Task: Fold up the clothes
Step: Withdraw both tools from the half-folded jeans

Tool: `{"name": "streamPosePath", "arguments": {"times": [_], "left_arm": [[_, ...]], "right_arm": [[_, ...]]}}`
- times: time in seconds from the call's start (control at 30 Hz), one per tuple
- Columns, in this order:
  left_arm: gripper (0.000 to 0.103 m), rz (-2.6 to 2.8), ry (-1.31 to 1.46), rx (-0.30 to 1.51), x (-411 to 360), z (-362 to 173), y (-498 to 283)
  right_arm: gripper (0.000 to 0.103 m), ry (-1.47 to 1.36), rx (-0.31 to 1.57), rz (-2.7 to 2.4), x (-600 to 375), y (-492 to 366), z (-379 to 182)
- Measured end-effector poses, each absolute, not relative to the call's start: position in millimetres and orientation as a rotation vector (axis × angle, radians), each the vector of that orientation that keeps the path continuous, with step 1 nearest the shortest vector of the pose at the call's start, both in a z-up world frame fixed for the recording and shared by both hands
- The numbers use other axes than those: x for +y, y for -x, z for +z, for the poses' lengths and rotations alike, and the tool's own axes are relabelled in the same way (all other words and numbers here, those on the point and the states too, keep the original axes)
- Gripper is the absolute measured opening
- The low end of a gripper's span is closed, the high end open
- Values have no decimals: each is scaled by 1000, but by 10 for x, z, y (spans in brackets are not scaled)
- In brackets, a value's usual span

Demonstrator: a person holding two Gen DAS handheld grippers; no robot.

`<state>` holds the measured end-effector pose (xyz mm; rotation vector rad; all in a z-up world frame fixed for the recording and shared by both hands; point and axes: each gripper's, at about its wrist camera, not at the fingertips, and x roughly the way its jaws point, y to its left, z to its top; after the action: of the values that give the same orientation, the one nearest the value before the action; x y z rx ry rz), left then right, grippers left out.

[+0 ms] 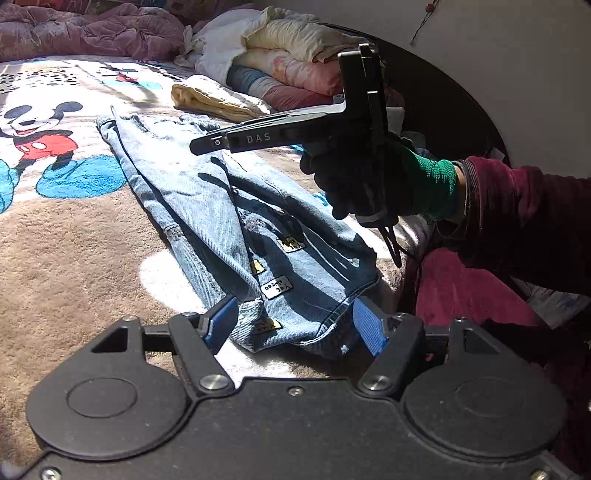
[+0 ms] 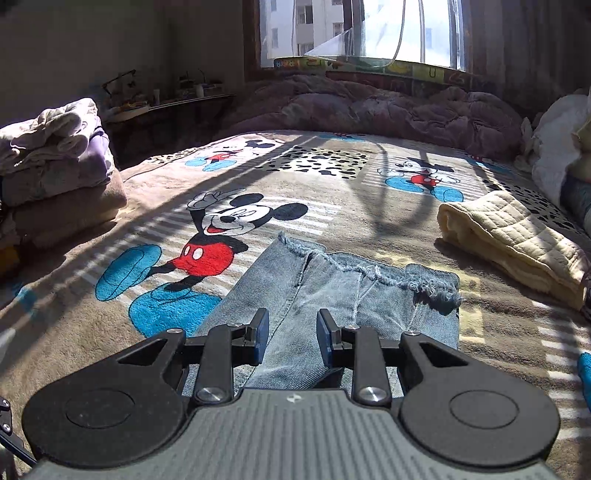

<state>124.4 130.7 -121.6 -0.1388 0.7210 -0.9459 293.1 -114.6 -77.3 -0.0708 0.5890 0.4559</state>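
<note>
From the left wrist camera, a pair of light blue jeans (image 1: 236,218) lies flat on a Mickey Mouse blanket (image 1: 55,206), waistband nearest the lens and the two legs running away up the bed. Small printed patches dot the seat, and the hems at the far end look frayed. The left gripper (image 1: 295,325) sits low over the waistband with its blue pads spread wide and nothing between them; the denim edge lies in the gap, but whether a pad touches it is hard to tell. Above the jeans a hand (image 1: 373,177) in a black and green glove holds the right gripper (image 1: 203,144) in the air, its fingers seen side-on. Beyond the hems lies a folded yellow quilted cloth (image 1: 218,98), then a heap of bedding (image 1: 291,55).

From the right wrist camera, the jeans (image 2: 332,295) stretch forward, frayed hems (image 2: 365,269) farthest off. The right gripper (image 2: 293,334) hangs over the legs with its pads parted and empty. The yellow cloth (image 2: 513,243) lies to the right, apart from the denim. A stack of folded laundry (image 2: 55,166) stands at the left edge of the blanket (image 2: 332,184), a purple duvet (image 2: 369,107) lies along the far side, and a sunlit window (image 2: 362,33) is behind it.
</note>
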Motion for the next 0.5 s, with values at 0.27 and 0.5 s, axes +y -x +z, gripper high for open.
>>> {"name": "streamPosePath", "arguments": {"times": [0.27,0.5], "left_arm": [[66,-876,196,557,1184,-1062,-1510],[38,-750,89,642,798,-1263,-1886]], "right_arm": [[30,202,603,551,-1007,-2370,-868],[29,-1,544,464,-1969,-1865,-799]]}}
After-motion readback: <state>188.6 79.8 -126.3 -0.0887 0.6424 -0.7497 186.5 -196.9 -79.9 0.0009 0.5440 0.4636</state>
